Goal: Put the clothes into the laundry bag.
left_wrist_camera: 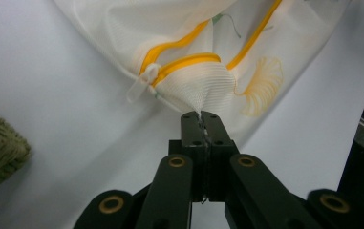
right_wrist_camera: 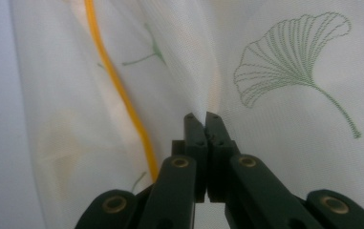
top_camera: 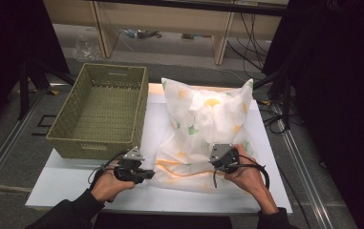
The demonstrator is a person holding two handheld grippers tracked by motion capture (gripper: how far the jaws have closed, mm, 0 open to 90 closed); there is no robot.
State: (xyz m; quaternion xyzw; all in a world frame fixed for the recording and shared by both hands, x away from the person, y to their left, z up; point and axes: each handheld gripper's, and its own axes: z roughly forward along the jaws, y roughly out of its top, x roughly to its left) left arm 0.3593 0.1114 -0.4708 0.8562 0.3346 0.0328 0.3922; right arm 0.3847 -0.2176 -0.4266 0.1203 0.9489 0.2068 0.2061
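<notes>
Jaws pinching mesh bag (top_camera: 203,129), basket (top_camera: 101,109) alongside.

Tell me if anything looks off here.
Nothing damaged or spilled. The mesh bag lies crumpled on the table, both claws, left and right, shut on its fabric. The basket sits upright, empty.

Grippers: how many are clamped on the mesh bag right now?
2. The left gripper pinches the mesh bag at its corner beside the orange zipper; the right gripper pinches a fold near the green leaf print.
</notes>
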